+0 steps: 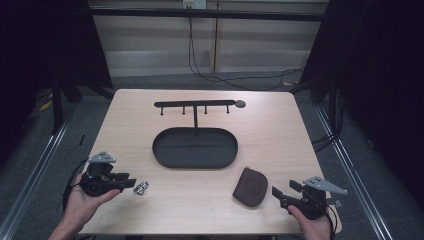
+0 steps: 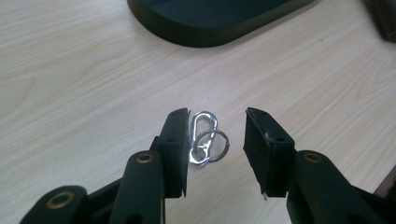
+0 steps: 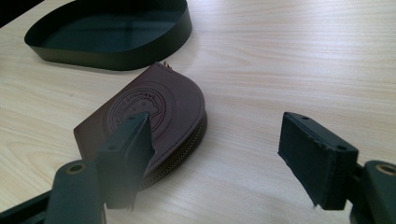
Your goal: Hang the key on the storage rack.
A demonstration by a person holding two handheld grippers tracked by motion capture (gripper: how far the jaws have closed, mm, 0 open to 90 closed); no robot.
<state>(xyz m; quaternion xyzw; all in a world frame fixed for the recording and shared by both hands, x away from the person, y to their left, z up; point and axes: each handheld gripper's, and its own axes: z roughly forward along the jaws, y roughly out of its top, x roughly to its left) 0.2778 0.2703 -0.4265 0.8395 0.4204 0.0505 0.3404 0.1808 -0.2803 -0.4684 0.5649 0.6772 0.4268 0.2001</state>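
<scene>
On a pale wooden worktop [image 1: 280, 130], the left claw [image 2: 217, 135] stands with its jaws apart around a silver carabiner clip [image 2: 204, 137] on a key ring, the clip lying flat just inside the left jaw and clear of the right. The right claw [image 3: 215, 154] gapes wide, gripping nothing; a brown leather pouch [image 3: 154, 116] lies behind its left jaw. Beyond both claws sits a dark oval tray [image 1: 195, 162] with a hook rack [image 1: 195, 104].
</scene>
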